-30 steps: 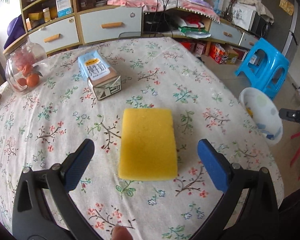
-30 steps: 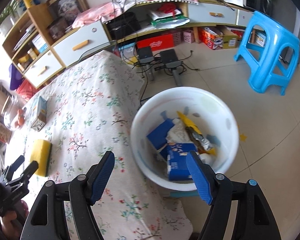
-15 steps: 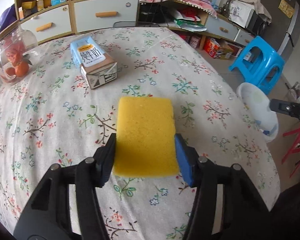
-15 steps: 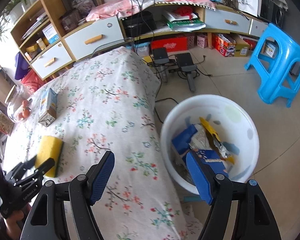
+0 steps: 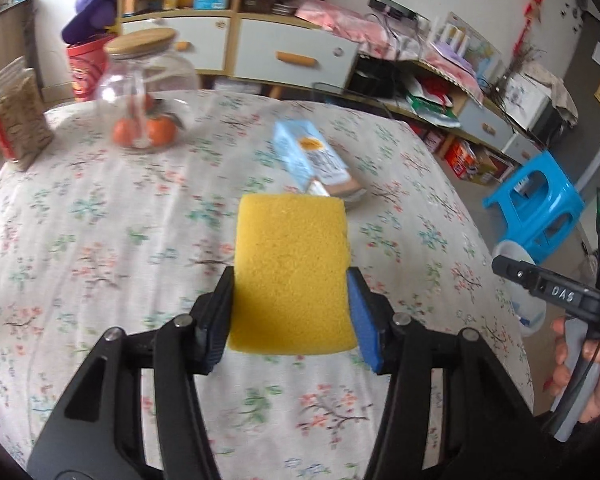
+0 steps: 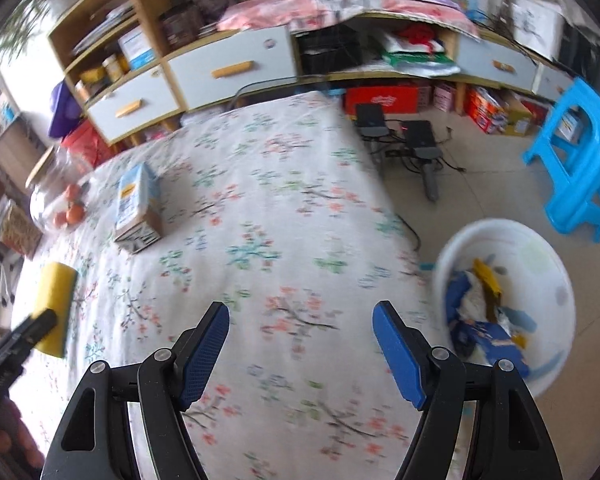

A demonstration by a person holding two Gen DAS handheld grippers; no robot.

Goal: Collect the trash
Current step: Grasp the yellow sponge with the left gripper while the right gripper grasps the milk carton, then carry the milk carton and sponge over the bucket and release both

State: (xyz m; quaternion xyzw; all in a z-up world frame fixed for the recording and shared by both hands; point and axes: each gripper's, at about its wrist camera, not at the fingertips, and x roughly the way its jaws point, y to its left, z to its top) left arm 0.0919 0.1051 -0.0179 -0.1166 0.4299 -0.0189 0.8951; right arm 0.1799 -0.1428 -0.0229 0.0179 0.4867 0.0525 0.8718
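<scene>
Yellow sponge point(image 5: 290, 276) clamped in the left tool point(image 5: 290, 312), lifted just off the floral counter point(image 5: 100, 216).

Soft and light — likely to squash, so its long side edges suit the pads best. The left tool angles downward; the carton point(image 5: 314, 160) lies at twelve o'clock, the white bin point(image 6: 508, 304) at three. The right tool point(image 6: 300, 344) hangs apart, empty.

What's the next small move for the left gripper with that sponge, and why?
Probably carry it toward the white basin on the floor beside the table. The left gripper is shut on the yellow sponge, its jaws having just closed on it, and the basin already holds other trash. The right gripper is open and empty.
</scene>
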